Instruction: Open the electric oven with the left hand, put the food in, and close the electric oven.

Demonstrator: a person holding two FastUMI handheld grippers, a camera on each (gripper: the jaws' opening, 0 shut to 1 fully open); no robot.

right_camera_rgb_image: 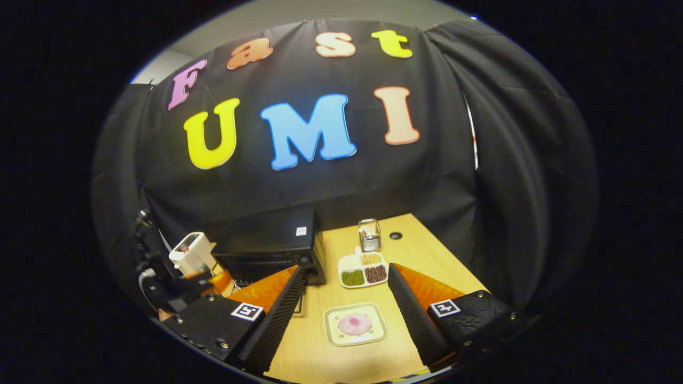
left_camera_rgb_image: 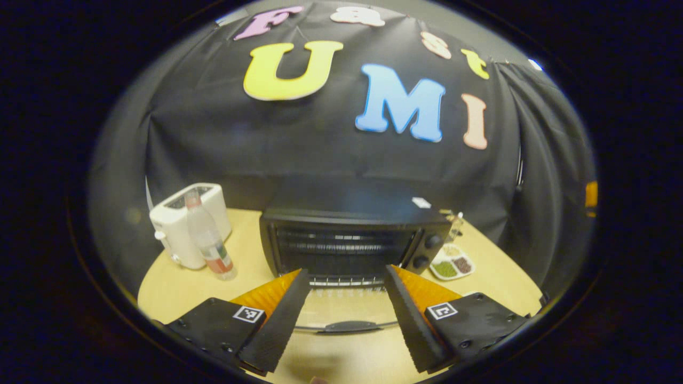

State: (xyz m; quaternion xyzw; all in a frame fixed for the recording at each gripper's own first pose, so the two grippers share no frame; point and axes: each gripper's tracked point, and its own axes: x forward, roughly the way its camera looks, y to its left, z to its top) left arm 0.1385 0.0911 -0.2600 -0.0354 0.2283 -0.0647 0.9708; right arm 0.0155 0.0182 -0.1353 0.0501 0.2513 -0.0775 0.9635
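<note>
Left gripper view: the oven (left_camera_rgb_image: 352, 248) stands at the table's (left_camera_rgb_image: 176, 288) back edge with its glass door (left_camera_rgb_image: 347, 314) already swung down flat; the left gripper (left_camera_rgb_image: 347, 314), fingers spread and empty, hangs above that door.

Right gripper view: the right gripper (right_camera_rgb_image: 347, 309) is spread, empty, above the food plate (right_camera_rgb_image: 355, 324) near the front edge. Loading and closing remain.
</note>
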